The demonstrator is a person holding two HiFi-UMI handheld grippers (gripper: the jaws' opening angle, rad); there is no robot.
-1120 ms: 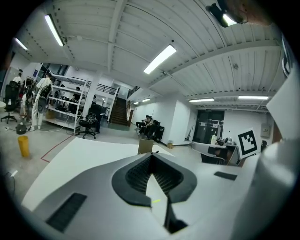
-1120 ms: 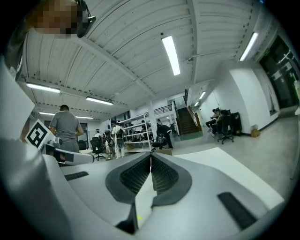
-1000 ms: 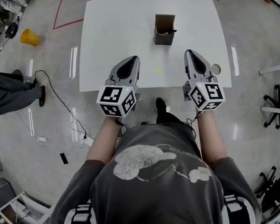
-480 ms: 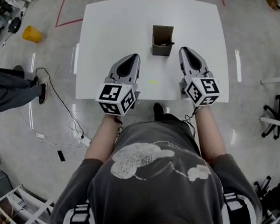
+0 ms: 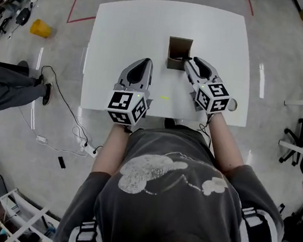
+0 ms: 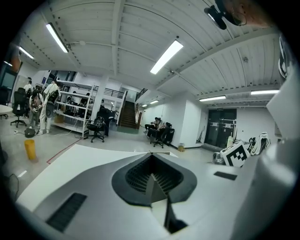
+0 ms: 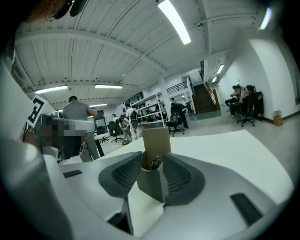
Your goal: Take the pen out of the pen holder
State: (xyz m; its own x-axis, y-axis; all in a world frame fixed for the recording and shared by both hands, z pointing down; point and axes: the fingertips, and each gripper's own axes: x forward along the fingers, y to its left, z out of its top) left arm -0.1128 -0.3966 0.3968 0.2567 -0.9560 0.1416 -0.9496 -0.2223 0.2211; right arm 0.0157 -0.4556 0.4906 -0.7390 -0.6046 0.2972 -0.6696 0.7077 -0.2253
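Brown cardboard pen holder [image 5: 179, 52] stands upright near the middle of the white table [image 5: 124, 27], open top up. Pen [image 7: 155, 162] sits inside it, only a dark end showing at the rim in the right gripper view; it has not been lifted out. Right gripper [image 5: 191, 62] reaches forward at the holder's near right corner, tips just beside the box. Its own view shows the two jaws parted by a narrow gap, the holder's lower body framed between their tips; I cannot tell whether either pad touches the cardboard. Left gripper [image 5: 142, 63] hangs over the near left part of the table, well apart from the holder. Its own view shows the ribbed pads [image 6: 136, 176] pressed together with nothing between them. The marker cube [image 6: 234, 153] of the right gripper is visible off to its right. A small yellow mark [image 5: 165, 98] lies on the tabletop between the two grippers. The person stands at the table's near edge, both forearms extended, wearing a grey shirt [image 5: 169, 202]. On the glossy floor to the left are a yellow cup [image 5: 41, 28], a red tape line [image 5: 76, 18] and a black cable [image 5: 67, 118]. Another person's leg [image 5: 4, 89] comes in from the left edge.
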